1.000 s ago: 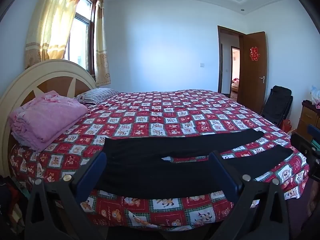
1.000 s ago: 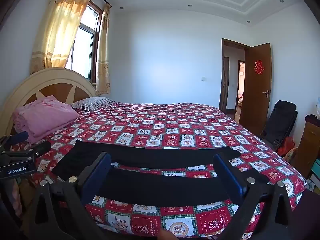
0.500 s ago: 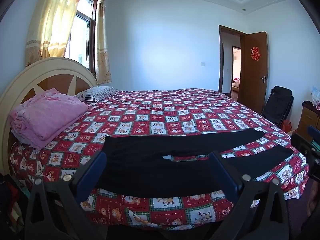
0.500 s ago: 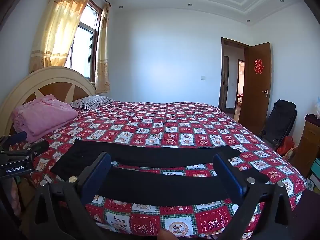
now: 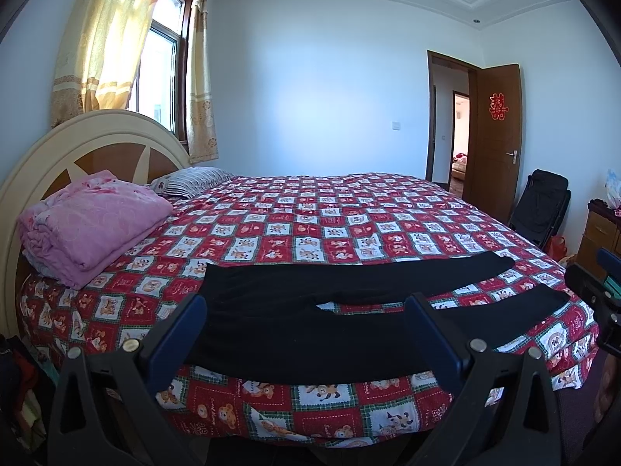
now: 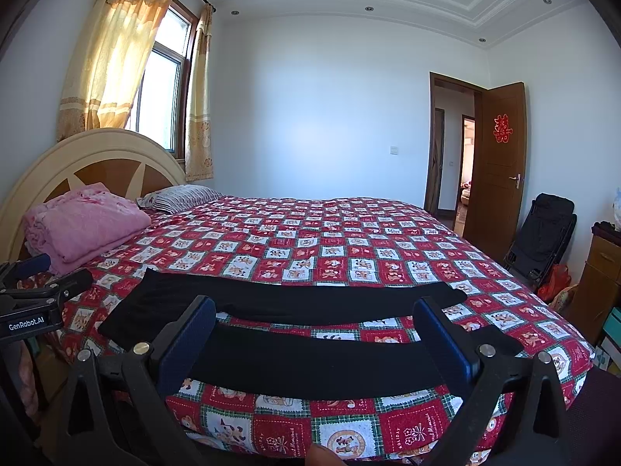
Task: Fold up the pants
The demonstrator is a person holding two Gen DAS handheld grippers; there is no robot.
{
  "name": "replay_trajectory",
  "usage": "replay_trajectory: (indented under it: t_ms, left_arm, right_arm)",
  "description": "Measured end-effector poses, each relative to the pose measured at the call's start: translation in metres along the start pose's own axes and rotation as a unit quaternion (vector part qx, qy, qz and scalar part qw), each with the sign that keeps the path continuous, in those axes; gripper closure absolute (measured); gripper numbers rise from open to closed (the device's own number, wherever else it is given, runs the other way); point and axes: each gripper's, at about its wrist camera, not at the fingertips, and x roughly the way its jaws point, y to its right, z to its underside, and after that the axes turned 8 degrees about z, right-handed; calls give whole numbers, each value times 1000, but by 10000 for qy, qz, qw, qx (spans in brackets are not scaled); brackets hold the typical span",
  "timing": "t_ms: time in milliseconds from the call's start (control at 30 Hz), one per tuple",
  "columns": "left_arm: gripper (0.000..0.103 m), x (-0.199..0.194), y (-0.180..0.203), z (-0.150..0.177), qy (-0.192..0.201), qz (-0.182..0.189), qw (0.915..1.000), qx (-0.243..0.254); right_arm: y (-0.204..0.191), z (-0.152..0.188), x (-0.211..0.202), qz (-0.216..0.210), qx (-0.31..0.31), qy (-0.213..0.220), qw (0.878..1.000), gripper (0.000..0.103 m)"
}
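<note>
Fingers of the left gripper spread wide with nothing between the blue pads, held off the near edge of the bed. Same on the right gripper: wide open, empty, short of the bed edge. Just beyond both, black pants flat along the near side of the red patchwork bedspread, waistband to the left, two legs running right with a narrow strip of bedspread between them. Unfolded, untouched by either gripper. Farther back on the left, folded pink blanket against the cream and brown headboard, striped pillow beside it. Above that, window with yellow curtains. On the right, open brown door, black folded chair and wooden cabinet.
</note>
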Motion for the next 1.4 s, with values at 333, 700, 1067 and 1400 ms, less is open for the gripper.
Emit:
replay_trajectory:
  t_ms: [333, 700, 1067, 1400]
  left_arm:
    - [0, 0, -1, 0, -1, -3, 10000, -6]
    - [0, 0, -1, 1, -4, 8, 10000, -15]
    - [0, 0, -1, 2, -5, 8, 10000, -24]
    - [0, 0, -1, 1, -7, 9, 10000, -30]
  right_arm:
    - [0, 0, 0, -6, 0, -2, 10000, 1]
    - [-1, 1, 0, -8, -2, -4, 10000, 1]
    - [-2, 2, 0, -6, -7, -8, 10000, 1]
    - [-3, 2, 1, -14, -9, -16, 10000, 1]
